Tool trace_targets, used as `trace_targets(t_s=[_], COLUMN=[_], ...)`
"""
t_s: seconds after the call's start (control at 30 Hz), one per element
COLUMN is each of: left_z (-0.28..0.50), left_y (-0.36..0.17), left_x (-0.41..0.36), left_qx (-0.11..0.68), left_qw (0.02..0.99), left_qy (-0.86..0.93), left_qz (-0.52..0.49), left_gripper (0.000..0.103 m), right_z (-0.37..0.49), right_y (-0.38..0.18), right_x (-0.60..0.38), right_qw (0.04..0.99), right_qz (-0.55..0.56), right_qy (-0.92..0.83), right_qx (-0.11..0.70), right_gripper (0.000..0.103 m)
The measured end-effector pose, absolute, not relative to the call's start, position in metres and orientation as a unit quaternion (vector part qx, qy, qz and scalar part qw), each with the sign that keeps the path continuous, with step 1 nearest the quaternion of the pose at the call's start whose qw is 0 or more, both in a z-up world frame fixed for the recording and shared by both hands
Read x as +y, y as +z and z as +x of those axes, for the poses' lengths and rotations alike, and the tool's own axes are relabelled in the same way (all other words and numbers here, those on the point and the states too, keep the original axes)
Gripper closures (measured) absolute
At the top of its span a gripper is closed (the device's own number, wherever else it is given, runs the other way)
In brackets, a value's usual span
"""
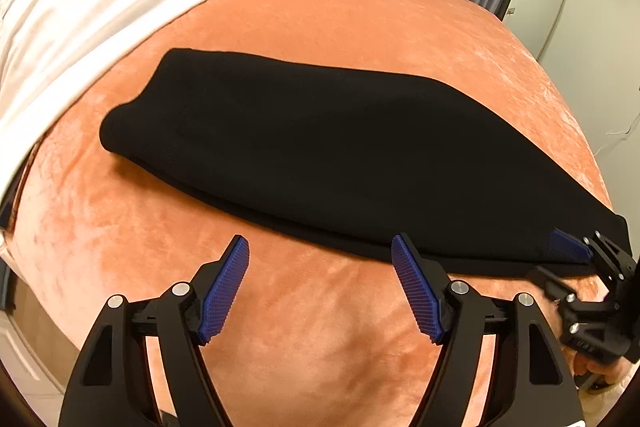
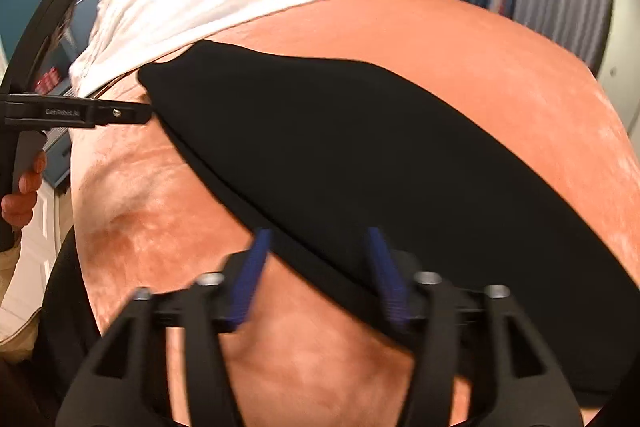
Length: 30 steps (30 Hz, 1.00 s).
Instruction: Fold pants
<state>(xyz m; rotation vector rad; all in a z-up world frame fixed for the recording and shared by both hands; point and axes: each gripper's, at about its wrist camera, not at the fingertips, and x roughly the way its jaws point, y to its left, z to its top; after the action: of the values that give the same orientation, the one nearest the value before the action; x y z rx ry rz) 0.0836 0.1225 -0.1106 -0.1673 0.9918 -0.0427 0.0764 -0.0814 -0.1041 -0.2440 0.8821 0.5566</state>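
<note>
- Black pants (image 1: pixel 320 155) lie folded lengthwise on the orange bed (image 1: pixel 320 7): soft, limp, light.
- Left gripper (image 1: pixel 320 287) and right gripper (image 2: pixel 316 275), jaws released, hover at the near edge.
- We'd pinch both layers there.

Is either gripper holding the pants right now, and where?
Neither. The left gripper is open at the pants' near edge; the right gripper straddles that edge, open.
</note>
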Motion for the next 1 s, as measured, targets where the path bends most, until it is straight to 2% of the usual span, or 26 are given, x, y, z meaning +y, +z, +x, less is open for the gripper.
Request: trace_targets(t_s=[0.07,0.13,0.2,0.23,0.27,0.37,0.5,0.57,0.6,0.63,0.67,0.7,0.73,0.83,1.0], left_z=[0.080,0.079,0.078,0.078,0.077,0.075,0.079,0.081,0.081,0.081,0.081,0.080,0.080,0.077,0.072], left_y=[-0.110,-0.109,-0.108,-0.107,-0.106,-0.105,-0.111,-0.115,-0.115,-0.114,-0.114,-0.112,-0.111,-0.106,-0.093], left_x=[0.120,0.120,0.121,0.122,0.122,0.124,0.122,0.121,0.122,0.123,0.124,0.124,0.122,0.110,0.052], left_qx=[0.475,0.476,0.474,0.473,0.472,0.468,0.473,0.480,0.482,0.482,0.481,0.479,0.478,0.470,0.430], left_qw=[0.876,0.876,0.877,0.878,0.879,0.881,0.878,0.874,0.873,0.872,0.872,0.873,0.874,0.880,0.903], left_qy=[-0.023,-0.025,-0.025,-0.023,-0.021,-0.020,-0.016,-0.007,-0.005,-0.005,-0.007,-0.006,-0.003,-0.002,-0.006], left_qz=[-0.081,-0.080,-0.075,-0.073,-0.070,-0.069,-0.074,-0.078,-0.082,-0.087,-0.091,-0.092,-0.088,-0.065,-0.005], left_gripper=[0.032,0.032,0.032,0.032,0.032,0.032,0.031,0.031,0.031,0.031,0.031,0.031,0.031,0.031,0.027], right_z=[0.088,0.097,0.101,0.101,0.098,0.082,0.079,0.074,0.071,0.067,0.059,0.053,0.047,0.023,-0.013], right_y=[-0.117,-0.131,-0.136,-0.134,-0.125,-0.113,-0.145,-0.131,-0.121,-0.112,-0.097,-0.086,-0.079,-0.064,-0.076], right_x=[-0.066,-0.061,-0.067,-0.068,-0.071,-0.069,-0.072,-0.080,-0.090,-0.101,-0.124,-0.150,-0.173,-0.287,-0.461], right_qw=[0.852,0.844,0.846,0.847,0.849,0.853,0.834,0.844,0.852,0.862,0.882,0.899,0.909,0.924,0.877], right_qz=[-0.135,-0.147,-0.137,-0.133,-0.126,-0.127,-0.125,-0.091,-0.071,-0.057,-0.035,-0.016,0.002,0.113,0.248], right_qy=[0.264,0.260,0.254,0.253,0.257,0.269,0.273,0.274,0.271,0.261,0.233,0.195,0.164,0.036,-0.178], right_qx=[0.431,0.446,0.449,0.448,0.444,0.430,0.463,0.451,0.443,0.431,0.408,0.392,0.383,0.364,0.371], right_gripper=[0.048,0.066,0.077,0.093,0.099,0.099,0.099,0.093,0.078,0.058,0.049,0.035,0.032,0.032,0.031])
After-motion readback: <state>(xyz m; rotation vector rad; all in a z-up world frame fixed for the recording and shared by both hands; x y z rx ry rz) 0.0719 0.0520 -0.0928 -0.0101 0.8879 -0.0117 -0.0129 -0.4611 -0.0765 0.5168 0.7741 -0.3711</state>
